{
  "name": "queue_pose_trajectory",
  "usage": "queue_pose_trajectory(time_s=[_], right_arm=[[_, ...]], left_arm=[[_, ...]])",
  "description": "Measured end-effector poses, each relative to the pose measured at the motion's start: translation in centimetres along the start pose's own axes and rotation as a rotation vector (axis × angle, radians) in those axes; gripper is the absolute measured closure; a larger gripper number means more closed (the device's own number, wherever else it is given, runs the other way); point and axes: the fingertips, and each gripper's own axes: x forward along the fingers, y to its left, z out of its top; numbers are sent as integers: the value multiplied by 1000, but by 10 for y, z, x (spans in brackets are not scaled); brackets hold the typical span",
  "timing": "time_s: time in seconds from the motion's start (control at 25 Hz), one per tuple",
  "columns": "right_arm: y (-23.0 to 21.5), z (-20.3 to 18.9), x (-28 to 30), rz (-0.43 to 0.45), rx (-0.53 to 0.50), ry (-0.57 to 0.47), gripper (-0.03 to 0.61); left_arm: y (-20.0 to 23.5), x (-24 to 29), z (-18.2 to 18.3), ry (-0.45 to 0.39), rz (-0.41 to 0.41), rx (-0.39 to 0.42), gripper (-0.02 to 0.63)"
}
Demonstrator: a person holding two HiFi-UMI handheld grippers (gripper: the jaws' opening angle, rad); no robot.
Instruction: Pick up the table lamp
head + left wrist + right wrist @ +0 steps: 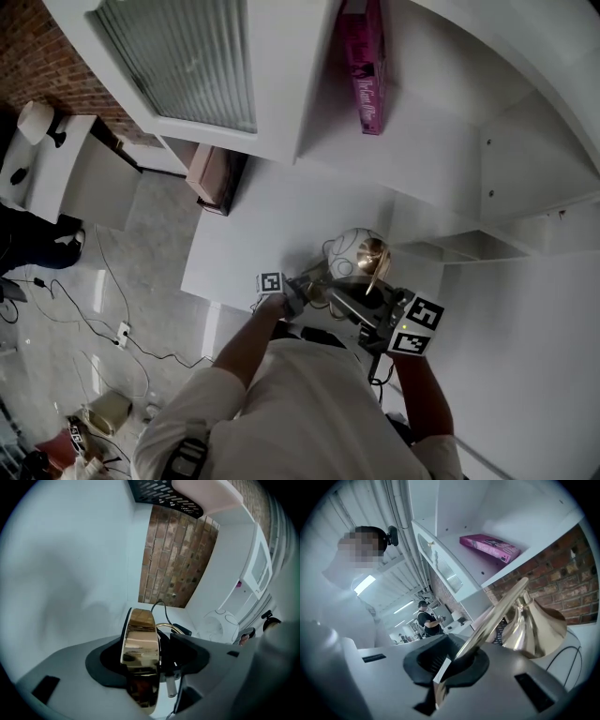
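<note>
Newbie: where's the brass table lamp point(364, 253) with the white globe?

Regular: lower centre, over the white tabletop point(281, 211). Left gripper point(143, 654) fingers pinch its round base point(139, 637), right gripper point(454, 660) fingers are clamped on the thin stem point(497, 616).

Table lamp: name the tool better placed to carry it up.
Right, probably. The right tool is clamped shut on the brass stem. The left tool has the base between its jaws, but a firm pinch there isn't clear.
</note>
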Motion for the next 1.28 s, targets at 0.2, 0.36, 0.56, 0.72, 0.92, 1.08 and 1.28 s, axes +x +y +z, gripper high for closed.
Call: queue_pose_trajectory(time_s=[0.2,0.36,0.56,0.72,0.92,1.08,1.28], right_arm=[[13,5,1,-30,-31,-35,568],[26,7,6,-54,-77,-40,568],[39,7,6,-89,-122,-43,568],[47,5,-2,-116,-135,-73,566],[65,-1,-12,-114,-180,-66,568],[82,-4,-26,-87,-202,-61,566],[105,-7,-47,-36,-214,-64,566]], left_arm=[[-19,-11,1,12,-10,-1,345],[-26,-17,-2,48,-14,15,350],[-36,-17,-15,80,-28,-8,353],[-37,-21,-26,99,-11,-9,356],[-38,-25,-44,92,7,10,362],[-46,-24,-60,82,-4,22,364],[-53,-24,-83,56,0,37,365]])
